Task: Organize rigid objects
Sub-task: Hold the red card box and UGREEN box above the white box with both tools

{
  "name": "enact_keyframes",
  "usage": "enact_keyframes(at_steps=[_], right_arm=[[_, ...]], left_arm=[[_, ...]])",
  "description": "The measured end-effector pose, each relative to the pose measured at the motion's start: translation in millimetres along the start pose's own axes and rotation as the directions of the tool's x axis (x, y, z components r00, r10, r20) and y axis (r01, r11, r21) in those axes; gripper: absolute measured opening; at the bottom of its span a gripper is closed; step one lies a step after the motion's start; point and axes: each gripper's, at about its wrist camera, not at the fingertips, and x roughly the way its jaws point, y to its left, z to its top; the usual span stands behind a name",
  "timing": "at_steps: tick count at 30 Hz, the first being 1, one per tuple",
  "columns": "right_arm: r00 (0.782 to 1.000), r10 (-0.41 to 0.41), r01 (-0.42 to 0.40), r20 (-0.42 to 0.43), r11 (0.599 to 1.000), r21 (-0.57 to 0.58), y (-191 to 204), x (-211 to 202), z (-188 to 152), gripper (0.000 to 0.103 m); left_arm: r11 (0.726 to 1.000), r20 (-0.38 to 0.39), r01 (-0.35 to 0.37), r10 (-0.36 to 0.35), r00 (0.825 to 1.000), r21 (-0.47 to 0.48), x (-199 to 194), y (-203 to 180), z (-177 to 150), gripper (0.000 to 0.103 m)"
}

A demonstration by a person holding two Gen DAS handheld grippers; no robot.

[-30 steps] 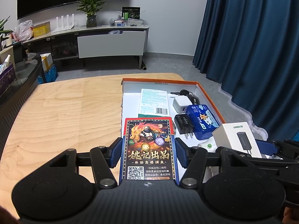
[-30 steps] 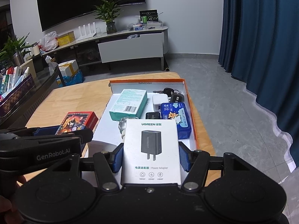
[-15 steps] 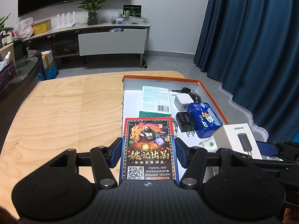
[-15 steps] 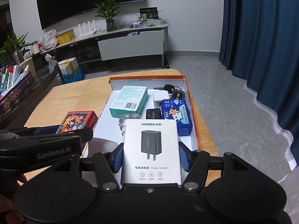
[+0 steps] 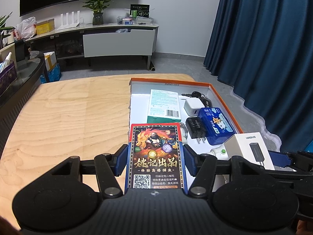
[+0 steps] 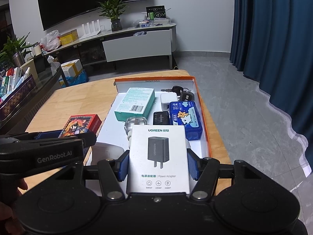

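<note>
Above the table (image 5: 64, 117), card box (image 5: 156, 154) sits clamped between left claw (image 5: 155, 161) pads (lengthwise).

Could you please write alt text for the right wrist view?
The right claw grips a white UGREEN adapter box above an orange-rimmed tray holding small boxes and chargers. At left, the left claw holds a red card box.

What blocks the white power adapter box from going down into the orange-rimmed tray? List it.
The right gripper holds the white power adapter box above the tray's near end. Directly under it lie a clear case and a white item with a green button. The near-left corner looks bare, beside the left gripper's card box.
</note>
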Motion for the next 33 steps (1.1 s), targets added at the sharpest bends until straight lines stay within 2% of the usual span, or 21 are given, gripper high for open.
enact_keyframes(at_steps=[33], right_arm=[[0.999,0.014,-0.014,-0.029,1.0,-0.001,4.3,8.4,-5.3,0.071]], left_arm=[[1.0,-0.012,-0.002,0.002,1.0,-0.012,5.9,4.5,0.3,0.06]])
